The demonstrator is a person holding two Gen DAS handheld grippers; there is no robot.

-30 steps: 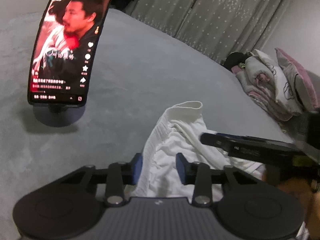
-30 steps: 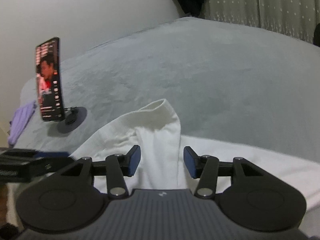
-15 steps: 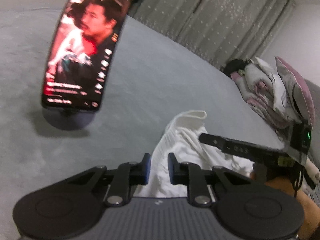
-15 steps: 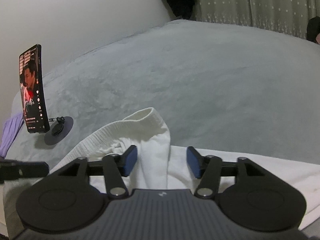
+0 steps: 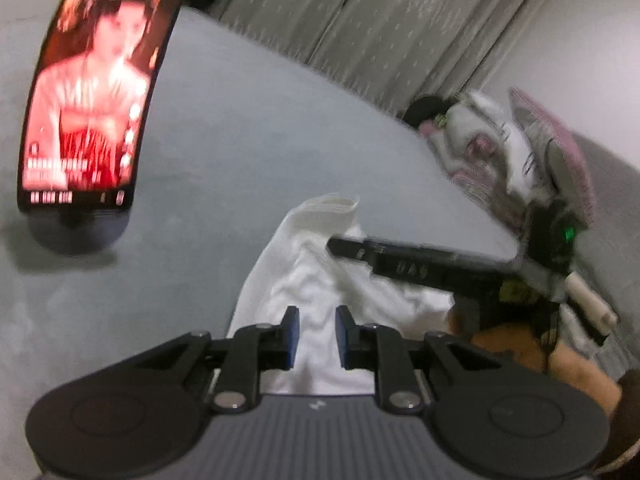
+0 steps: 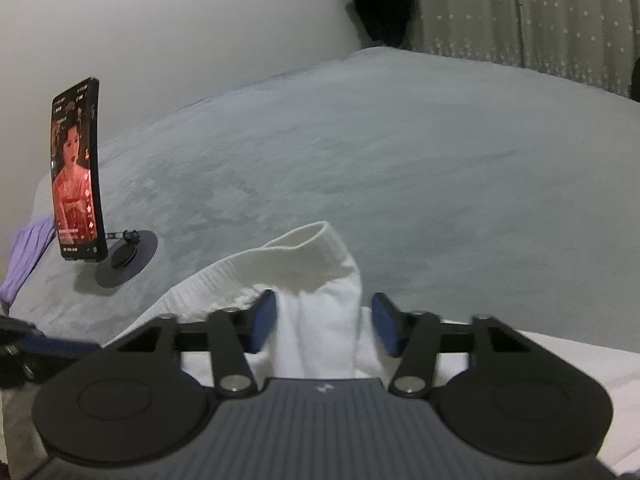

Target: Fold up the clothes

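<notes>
A: Where is the garment lying?

B: The white knitted garment with a ribbed cuff [image 6: 316, 276] is lying on the grey fleece bed cover [image 6: 400, 152], in the lower middle of the right wrist view. A sleeve-like part is running away from the camera, its long axis going from the bottom edge up toward the middle of the frame, with the ribbed cuff pointing at the far side of the bed. In the left wrist view the same cloth [image 5: 316, 280] is stretching from bottom centre up to the middle, cuff end farthest.

A: And the tools?

B: The right gripper [image 6: 324, 322] is standing wide, blue pads on either side of the sleeve; whether they are touching it I cannot tell. The left gripper [image 5: 317, 338] is showing a narrow gap, white cloth visible between the pads, not pinched. In the left view the right gripper [image 5: 420, 266] is crossing in from the right over the cloth, a hand [image 5: 532, 356] under it.

A: Around it?

B: A black phone with a glowing red screen [image 6: 76, 184] is standing upright on a round dark stand [image 6: 128, 258] at the left. A lilac cloth [image 6: 24, 260] is lying at the left edge. Grey star-dotted curtains [image 6: 520, 12] are hanging at the upper right. Pink-and-white bedding [image 5: 516, 152] is piled at the right of the left view, blurred.
</notes>
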